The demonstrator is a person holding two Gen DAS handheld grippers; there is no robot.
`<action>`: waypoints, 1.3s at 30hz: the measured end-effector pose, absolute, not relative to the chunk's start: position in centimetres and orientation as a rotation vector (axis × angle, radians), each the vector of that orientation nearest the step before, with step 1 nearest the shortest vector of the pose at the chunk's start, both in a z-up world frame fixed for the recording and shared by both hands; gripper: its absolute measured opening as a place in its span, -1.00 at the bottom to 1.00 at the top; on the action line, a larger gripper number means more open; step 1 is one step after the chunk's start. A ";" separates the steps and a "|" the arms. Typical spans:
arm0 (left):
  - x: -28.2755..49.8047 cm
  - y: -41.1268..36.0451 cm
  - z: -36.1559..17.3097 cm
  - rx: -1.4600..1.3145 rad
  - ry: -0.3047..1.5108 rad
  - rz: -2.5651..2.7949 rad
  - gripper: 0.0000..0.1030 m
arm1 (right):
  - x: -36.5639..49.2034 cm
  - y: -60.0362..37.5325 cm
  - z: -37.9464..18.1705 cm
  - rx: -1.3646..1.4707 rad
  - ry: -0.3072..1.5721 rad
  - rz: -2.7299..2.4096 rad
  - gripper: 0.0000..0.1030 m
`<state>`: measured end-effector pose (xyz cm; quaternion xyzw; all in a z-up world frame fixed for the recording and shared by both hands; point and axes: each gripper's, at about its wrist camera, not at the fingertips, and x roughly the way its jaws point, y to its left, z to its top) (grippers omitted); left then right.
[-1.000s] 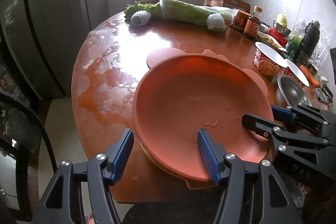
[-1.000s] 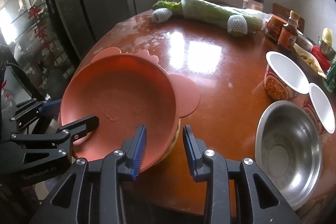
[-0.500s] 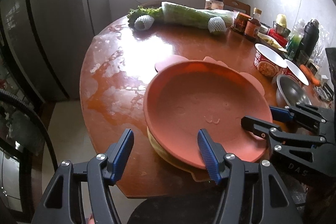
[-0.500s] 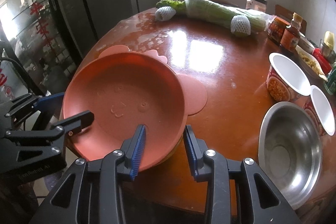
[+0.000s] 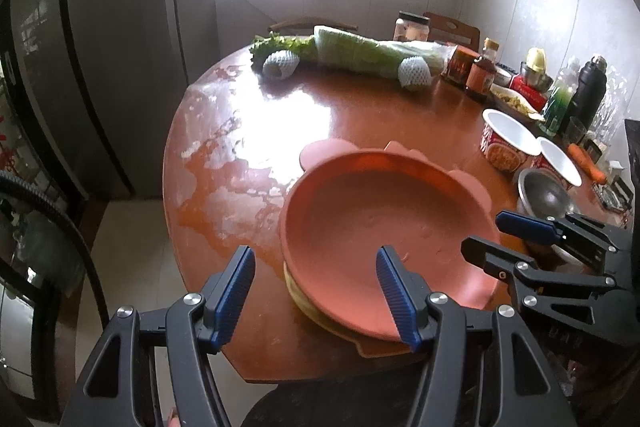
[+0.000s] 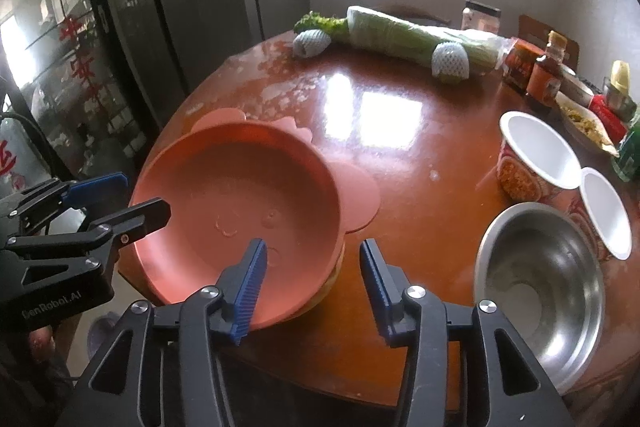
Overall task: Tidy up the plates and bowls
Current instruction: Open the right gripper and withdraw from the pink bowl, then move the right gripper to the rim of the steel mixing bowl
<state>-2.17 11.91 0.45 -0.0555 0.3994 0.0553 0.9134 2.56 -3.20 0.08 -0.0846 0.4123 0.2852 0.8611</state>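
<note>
A salmon-pink plate [image 5: 384,235] with ear-shaped tabs lies on top of a stack; a yellowish dish edge [image 5: 308,303] shows under it. It also shows in the right wrist view [image 6: 240,203]. The stack sits at the near edge of the round wooden table [image 5: 360,115]. My left gripper [image 5: 316,291] is open and empty, its right finger over the plate's near rim. My right gripper [image 6: 312,283] is open and empty at the stack's right edge. A steel bowl [image 6: 540,287] and two white-lined paper bowls [image 6: 536,151] stand to the right.
Wrapped cabbage [image 5: 372,55] and two foam-netted fruits [image 5: 280,65] lie at the table's far side. Sauce jars and bottles [image 5: 480,75] crowd the far right. A dark refrigerator [image 6: 160,7] stands left of the table.
Both grippers have pulled back and up from the plate stack, which now looks smaller and farther. The right gripper's jaws have widened. The pink plate stays on the stack.
</note>
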 end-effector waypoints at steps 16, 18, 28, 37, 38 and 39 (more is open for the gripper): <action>-1.5 7.8 4.4 -0.085 0.747 0.066 0.21 | 1.2 -8.2 4.4 -0.117 0.704 0.531 0.21; -1.4 7.0 4.9 -0.083 0.737 0.056 0.21 | 1.1 -8.9 4.9 -0.107 0.689 0.523 0.25; -0.3 2.5 6.1 -0.047 0.714 0.000 0.21 | 0.3 -14.0 6.8 -0.052 0.606 0.436 0.31; 0.6 -1.2 6.5 -0.025 0.706 -0.047 0.21 | 0.1 -18.8 7.7 -0.004 0.558 0.350 0.33; 0.7 -1.7 6.5 -0.023 0.707 -0.051 0.21 | 0.0 -19.5 7.7 0.006 0.556 0.339 0.33; 0.8 -2.0 6.5 -0.023 0.707 -0.053 0.21 | 0.0 -19.9 7.7 0.011 0.555 0.334 0.33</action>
